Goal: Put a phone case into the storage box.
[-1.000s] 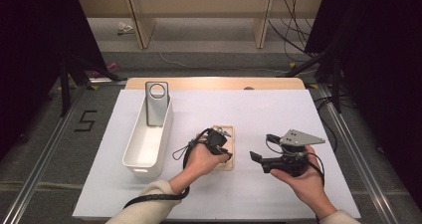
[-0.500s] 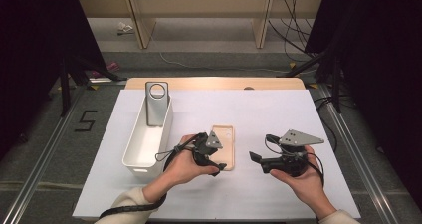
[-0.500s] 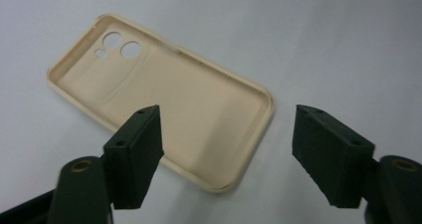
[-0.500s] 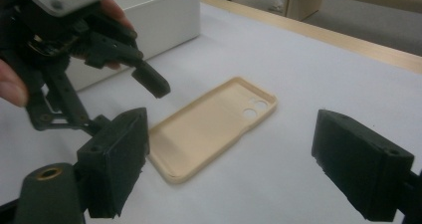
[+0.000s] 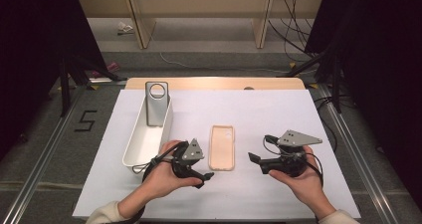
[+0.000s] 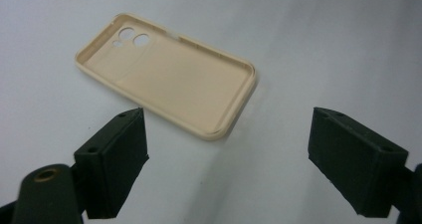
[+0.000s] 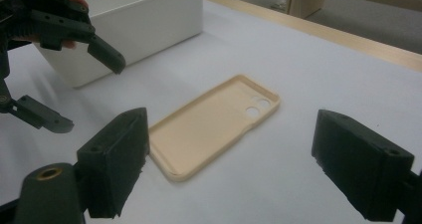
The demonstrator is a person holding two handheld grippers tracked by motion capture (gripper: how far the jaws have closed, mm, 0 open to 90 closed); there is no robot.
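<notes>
Item: beige soft-plastic phone case [image 5: 222,147], lying flat and hollow side up on the white tabletop [image 5: 278,114], centre of the high view, touched by nothing.
Axis: long axis runs top to bottom in the high view; camera cut-outs sit at the end nearer the top of the frame.
Left claw [image 5: 199,175]: lower left of centre, just beside the case's lower left corner; jaws have just been opening and stand wide with nothing between them.
Right claw [image 5: 255,160]: lower right of centre, jaws spread and empty, pointing toward the case from near its right edge.
Neighbouring stock: white oblong plastic bin [image 5: 144,145] at left of centre, with a grey phone case with a round camera hole [image 5: 157,103] propped upright at its far end.
Step in hand: by appearance, the beige case sits released on the tabletop, left claw clear of it.
Next move: probably a fresh pinch across a long side wall, which needs one jaw inside the hollow and one outside.
</notes>
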